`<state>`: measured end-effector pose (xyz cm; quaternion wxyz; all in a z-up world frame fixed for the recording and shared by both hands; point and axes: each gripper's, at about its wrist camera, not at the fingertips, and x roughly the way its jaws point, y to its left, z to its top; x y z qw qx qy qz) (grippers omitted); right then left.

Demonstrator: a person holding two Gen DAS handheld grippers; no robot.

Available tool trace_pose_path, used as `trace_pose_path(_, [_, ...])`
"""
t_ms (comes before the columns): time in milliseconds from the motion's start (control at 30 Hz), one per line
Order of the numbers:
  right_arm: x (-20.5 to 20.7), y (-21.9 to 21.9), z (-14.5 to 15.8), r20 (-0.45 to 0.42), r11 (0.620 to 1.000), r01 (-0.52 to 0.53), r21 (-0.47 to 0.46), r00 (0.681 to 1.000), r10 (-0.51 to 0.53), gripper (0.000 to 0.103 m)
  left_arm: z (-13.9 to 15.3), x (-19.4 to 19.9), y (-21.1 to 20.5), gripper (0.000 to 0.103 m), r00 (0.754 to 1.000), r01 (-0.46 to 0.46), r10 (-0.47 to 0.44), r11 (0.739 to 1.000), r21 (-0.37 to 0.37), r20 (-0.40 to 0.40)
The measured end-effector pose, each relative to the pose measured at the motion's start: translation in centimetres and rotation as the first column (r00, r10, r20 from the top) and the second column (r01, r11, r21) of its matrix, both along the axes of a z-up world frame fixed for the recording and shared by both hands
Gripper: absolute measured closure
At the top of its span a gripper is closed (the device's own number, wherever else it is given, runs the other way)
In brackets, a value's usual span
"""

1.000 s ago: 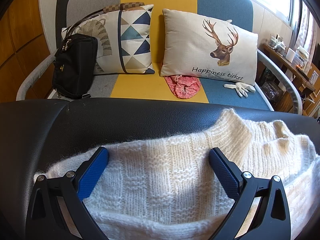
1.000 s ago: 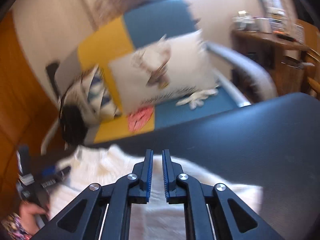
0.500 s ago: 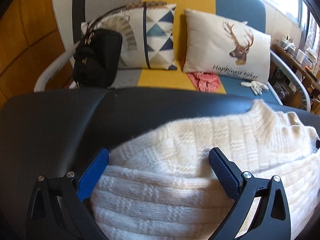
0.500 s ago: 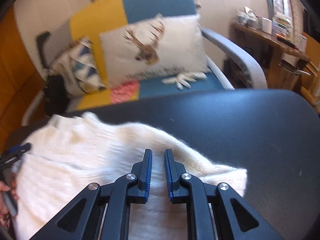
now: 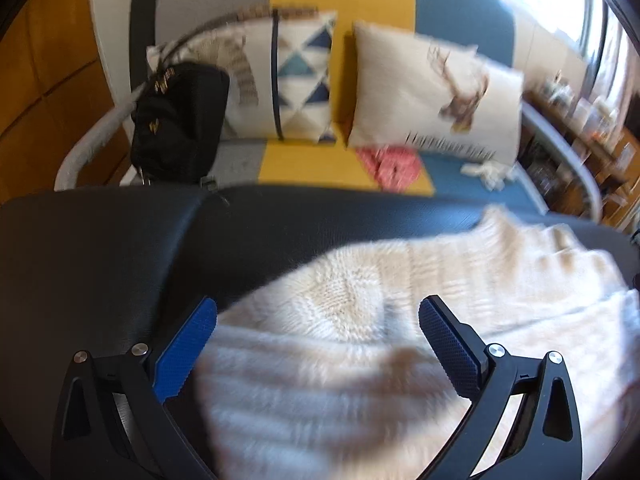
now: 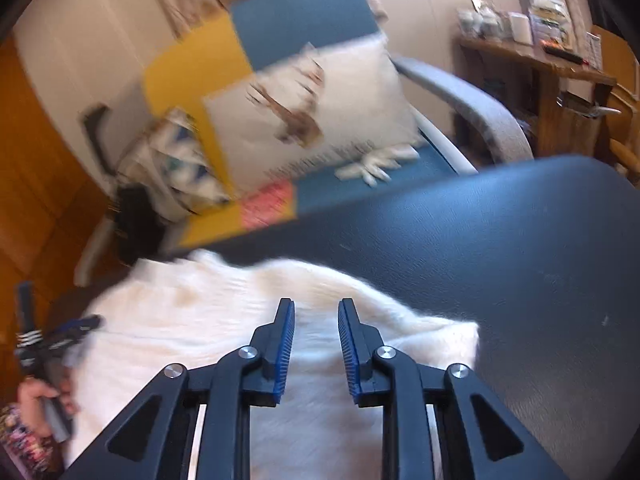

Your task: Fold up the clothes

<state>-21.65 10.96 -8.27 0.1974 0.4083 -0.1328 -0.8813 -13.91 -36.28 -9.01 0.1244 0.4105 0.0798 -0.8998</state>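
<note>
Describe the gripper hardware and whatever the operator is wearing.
Both grippers are alike: the left gripper and right gripper have matte black linkage arms with triangular cutouts, silver pivot screws and blue textured finger pads. No cables show. A dark, multicoloured patterned sleeve covers the left wrist.

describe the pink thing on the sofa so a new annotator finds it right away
Start at the sofa behind the black table, with its grey, yellow and blue panels. On the seat, below the front edge of the deer pillow, lies a crumpled pink cloth. It is the only pink item; the white glove lies further right.
</note>
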Motion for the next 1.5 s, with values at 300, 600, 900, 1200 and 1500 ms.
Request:
trace_pose_path(300, [12.0, 0.9, 2.2, 0.079, 0.976, -0.202, 0.082, 0.977, 0.196, 0.077, 3.2, 12.5, 0.9, 0.000, 0.996, 0.094, -0.094, 0.995, 0.035, 0.002])
trace_pose_path(600, [23.8, 5.6, -1.1, 0.237, 0.961, -0.262, 0.089, 0.943, 0.235, 0.075, 0.4, 23.9, 3.2, 0.000, 0.989, 0.098, -0.108, 0.989, 0.107, 0.096])
trace_pose_path(900, [29.4, 8.7, -3.6, 0.316, 0.970, -0.242, -0.002, 0.920, 0.230, 0.074, -1.7, 29.3, 3.3, 0.000, 0.976, 0.142, -0.174, 0.965, 0.219, 0.133])
trace_pose_path(1200, [30.5, 9.2, -4.7, 0.351, 0.953, -0.206, -0.220, 0.895, 0.274, 0.067, -2.1, 32.6, 4.1, 0.000, 0.959, 0.238, -0.273, 0.920, 0.311, 0.075])
trace_pose_path(1500, [31.4, 8.2, -5.7, 0.347, 0.904, -0.273, -0.330, 0.856, 0.384, 0.063, -1.9, 33.8, 5.2, 0.000, 0.913, 0.381, -0.403, 0.786, 0.487, -0.063])
